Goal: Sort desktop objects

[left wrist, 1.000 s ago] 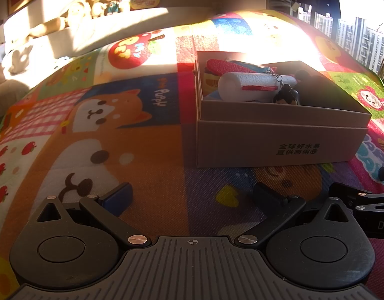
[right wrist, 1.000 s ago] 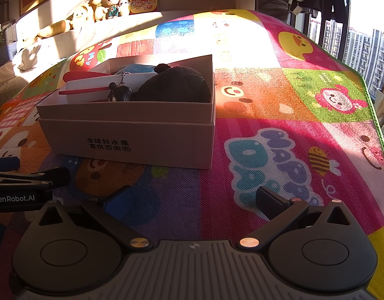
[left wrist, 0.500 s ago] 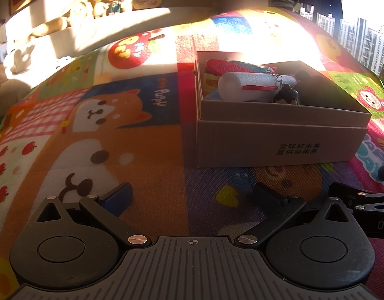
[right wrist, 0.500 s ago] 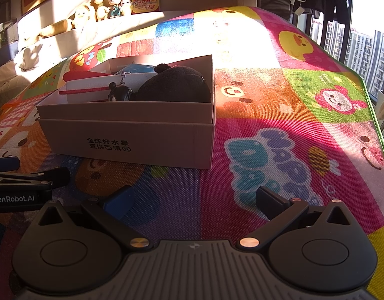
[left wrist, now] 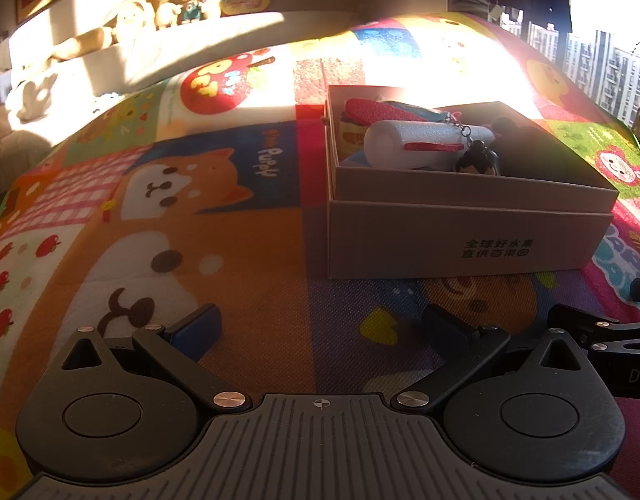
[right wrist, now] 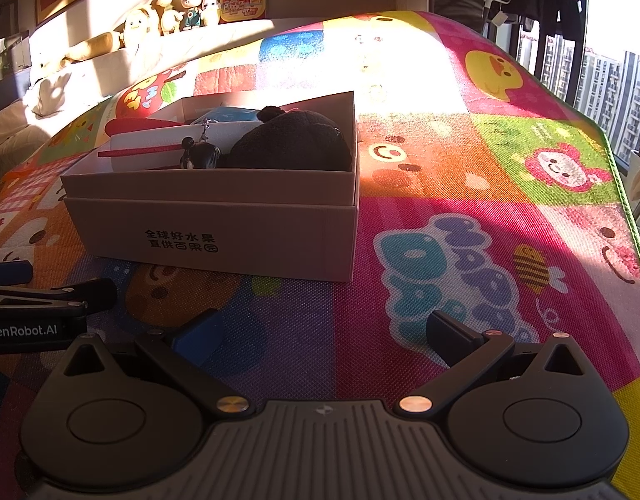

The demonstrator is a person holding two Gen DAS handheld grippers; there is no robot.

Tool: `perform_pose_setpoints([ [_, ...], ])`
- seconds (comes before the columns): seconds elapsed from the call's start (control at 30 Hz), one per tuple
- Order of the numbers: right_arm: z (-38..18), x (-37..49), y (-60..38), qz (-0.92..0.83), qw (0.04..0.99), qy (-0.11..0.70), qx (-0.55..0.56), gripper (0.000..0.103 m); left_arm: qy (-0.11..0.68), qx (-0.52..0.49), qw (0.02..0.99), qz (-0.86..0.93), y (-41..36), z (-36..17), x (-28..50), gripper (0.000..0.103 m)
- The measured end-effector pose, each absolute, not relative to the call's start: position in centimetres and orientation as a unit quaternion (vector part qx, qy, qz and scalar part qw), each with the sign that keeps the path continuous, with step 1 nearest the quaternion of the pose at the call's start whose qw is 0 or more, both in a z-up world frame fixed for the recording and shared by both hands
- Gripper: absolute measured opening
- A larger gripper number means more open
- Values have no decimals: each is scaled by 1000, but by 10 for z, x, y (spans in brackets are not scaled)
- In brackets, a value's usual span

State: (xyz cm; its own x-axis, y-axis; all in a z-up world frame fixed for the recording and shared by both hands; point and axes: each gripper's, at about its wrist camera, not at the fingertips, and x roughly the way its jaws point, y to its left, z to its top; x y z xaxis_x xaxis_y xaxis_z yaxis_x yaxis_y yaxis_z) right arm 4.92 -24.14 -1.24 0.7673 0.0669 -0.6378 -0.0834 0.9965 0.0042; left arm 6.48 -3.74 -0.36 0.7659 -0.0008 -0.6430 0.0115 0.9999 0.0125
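A brown cardboard box [left wrist: 453,233] [right wrist: 220,229] stands on a colourful cartoon play mat [left wrist: 220,225]. Inside lie a white foam roll with a red band [left wrist: 411,148] [right wrist: 153,148], a red flat item [left wrist: 374,110], a small black doll keychain [left wrist: 478,162] [right wrist: 201,156] and a black plush toy [right wrist: 290,146]. My left gripper [left wrist: 320,329] hovers open over the mat in front of the box's left corner, holding nothing. My right gripper [right wrist: 324,333] is open too, low over the mat before the box's right corner. Each gripper shows at the edge of the other's view.
A white ledge [right wrist: 161,54] at the back carries several plush toys [right wrist: 182,10] and a picture card [right wrist: 242,2]. A window with railing [right wrist: 590,66] lies to the right. The mat's green border [right wrist: 623,191] runs along the right side.
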Motion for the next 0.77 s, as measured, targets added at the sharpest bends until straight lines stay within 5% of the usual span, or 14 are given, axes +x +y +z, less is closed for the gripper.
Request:
perform_pose_setpoints([
  [0.77, -10, 49, -234, 34, 940, 339, -11, 103, 365, 2, 931, -30, -26, 0, 53, 103],
])
